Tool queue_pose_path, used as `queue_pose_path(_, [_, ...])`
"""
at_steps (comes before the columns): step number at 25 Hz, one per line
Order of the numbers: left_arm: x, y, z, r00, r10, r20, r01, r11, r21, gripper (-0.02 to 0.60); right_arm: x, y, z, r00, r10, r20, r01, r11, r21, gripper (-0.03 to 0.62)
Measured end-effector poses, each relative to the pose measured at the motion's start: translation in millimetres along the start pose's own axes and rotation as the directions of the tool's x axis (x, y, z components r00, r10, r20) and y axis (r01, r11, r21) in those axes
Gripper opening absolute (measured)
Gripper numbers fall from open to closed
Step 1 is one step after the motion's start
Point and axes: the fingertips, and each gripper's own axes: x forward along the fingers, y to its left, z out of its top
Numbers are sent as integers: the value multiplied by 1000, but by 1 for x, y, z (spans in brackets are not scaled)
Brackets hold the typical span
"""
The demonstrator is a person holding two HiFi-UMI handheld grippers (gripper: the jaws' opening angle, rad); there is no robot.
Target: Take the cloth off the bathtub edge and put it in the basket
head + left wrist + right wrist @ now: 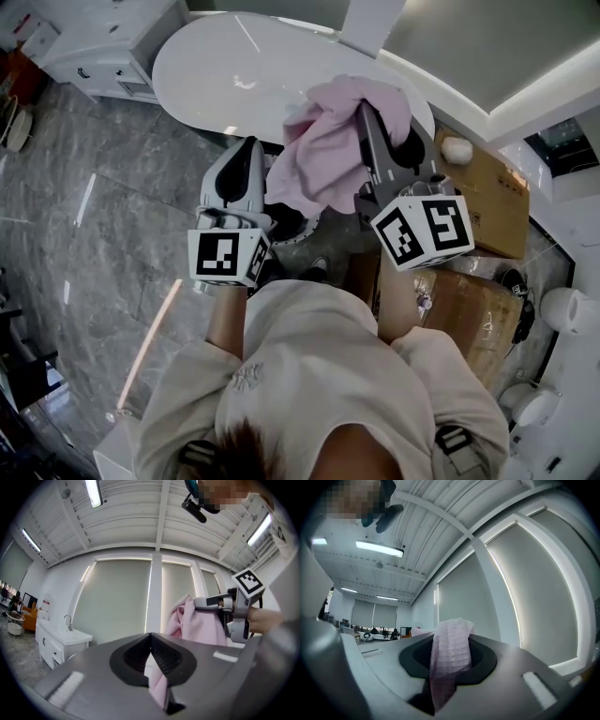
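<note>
Around me, from the head view: grey marble floor (pixel 84 244), 8 to 10 o'clock; white vanity cabinet (pixel 108 47), 11 o'clock; cardboard box (pixel 492 202), 2 o'clock, with a small white object (pixel 457 148) on its far corner; second cardboard box (pixel 464 314), my 3 o'clock.

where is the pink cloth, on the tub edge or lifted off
Lifted off: the cloth hangs bunched between the left gripper and right gripper, pinched in the jaws of both, not on the tub.

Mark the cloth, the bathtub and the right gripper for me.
cloth (pixel 323 155): head view, bunched middle.
bathtub (pixel 192 58): head view, bare white surface.
right gripper (pixel 451 637): right gripper view, between its fingertips.
</note>
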Motion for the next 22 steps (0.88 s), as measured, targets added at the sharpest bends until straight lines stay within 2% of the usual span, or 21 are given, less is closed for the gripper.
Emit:
queue_pose_path(13, [-23,53,2,1000,30,-3,-30,1000,-1,8,36,62,-28,997,62,-35,-62,998,20,81])
queue_pose_path(22, [-27,82,-6,999,34,-20,-35,999,-10,8,57,81,-50,996,66,-65,-64,997,34,81])
